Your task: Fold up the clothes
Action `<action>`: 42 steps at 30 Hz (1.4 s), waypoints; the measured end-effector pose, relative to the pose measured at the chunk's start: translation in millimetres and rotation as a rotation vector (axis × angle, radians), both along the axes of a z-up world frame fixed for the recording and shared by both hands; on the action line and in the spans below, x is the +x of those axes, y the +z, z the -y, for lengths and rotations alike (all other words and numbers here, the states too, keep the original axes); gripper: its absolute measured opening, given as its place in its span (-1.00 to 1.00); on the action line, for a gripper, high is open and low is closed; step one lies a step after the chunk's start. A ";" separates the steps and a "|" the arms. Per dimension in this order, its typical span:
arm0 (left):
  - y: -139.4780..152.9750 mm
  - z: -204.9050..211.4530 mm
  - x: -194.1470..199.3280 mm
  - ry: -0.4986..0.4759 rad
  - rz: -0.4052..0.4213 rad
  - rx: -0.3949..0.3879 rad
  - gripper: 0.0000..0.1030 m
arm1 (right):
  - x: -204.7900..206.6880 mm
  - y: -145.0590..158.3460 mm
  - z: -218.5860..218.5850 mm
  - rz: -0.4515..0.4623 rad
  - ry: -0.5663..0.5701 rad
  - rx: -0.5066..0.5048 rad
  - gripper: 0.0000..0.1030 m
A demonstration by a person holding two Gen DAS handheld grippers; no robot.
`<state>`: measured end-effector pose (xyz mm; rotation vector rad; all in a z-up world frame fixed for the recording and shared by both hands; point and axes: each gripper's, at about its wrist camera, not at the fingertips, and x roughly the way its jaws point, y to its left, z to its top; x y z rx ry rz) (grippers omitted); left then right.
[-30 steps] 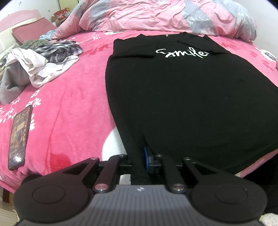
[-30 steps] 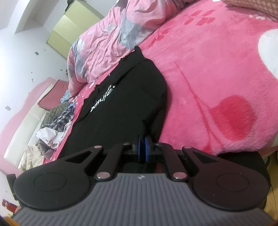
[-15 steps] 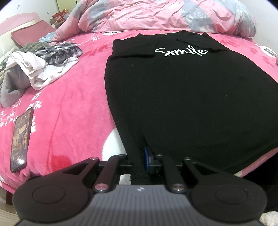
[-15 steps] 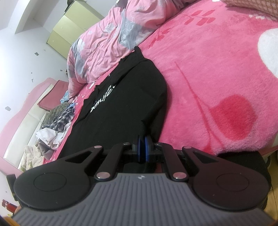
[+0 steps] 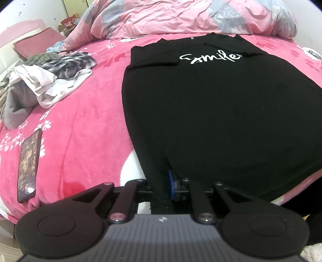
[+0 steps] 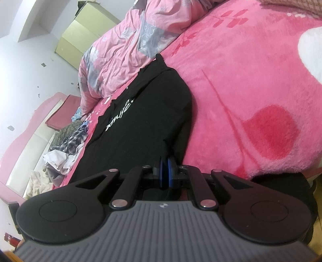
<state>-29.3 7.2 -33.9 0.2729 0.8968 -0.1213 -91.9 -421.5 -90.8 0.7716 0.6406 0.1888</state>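
Observation:
A black T-shirt [image 5: 221,110] with white "Smile" lettering lies flat on the pink bed, both sleeves folded inward. My left gripper [image 5: 163,187] grips the hem at its near left corner. A bunch of black cloth sits between the jaws against the blue pad [image 5: 171,184], and the jaws are opening slightly. In the right wrist view the same T-shirt [image 6: 145,125] stretches away. My right gripper [image 6: 165,173] is shut on the hem at the near right corner, its blue pads pressed together on the fabric.
A pink fleece blanket [image 5: 80,121] covers the bed. A phone [image 5: 28,163] lies near its left edge and a heap of loose clothes [image 5: 50,80] sits further back. A crumpled pink duvet [image 5: 191,18] lies beyond the shirt's collar. A yellow-green cabinet [image 6: 86,36] stands by the wall.

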 end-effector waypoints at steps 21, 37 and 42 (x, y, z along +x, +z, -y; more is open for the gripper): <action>58.2 -69.4 25.1 0.051 0.099 -0.568 -0.96 | 16.6 54.5 7.3 0.164 -0.039 0.010 -0.94; 79.3 -83.3 145.1 0.100 0.218 -0.674 -0.96 | 131.4 110.7 20.3 0.262 -0.044 -0.064 -0.94; 71.9 -80.1 193.8 0.132 0.222 -0.669 -0.96 | 183.4 113.4 27.9 0.263 -0.051 -0.081 -0.94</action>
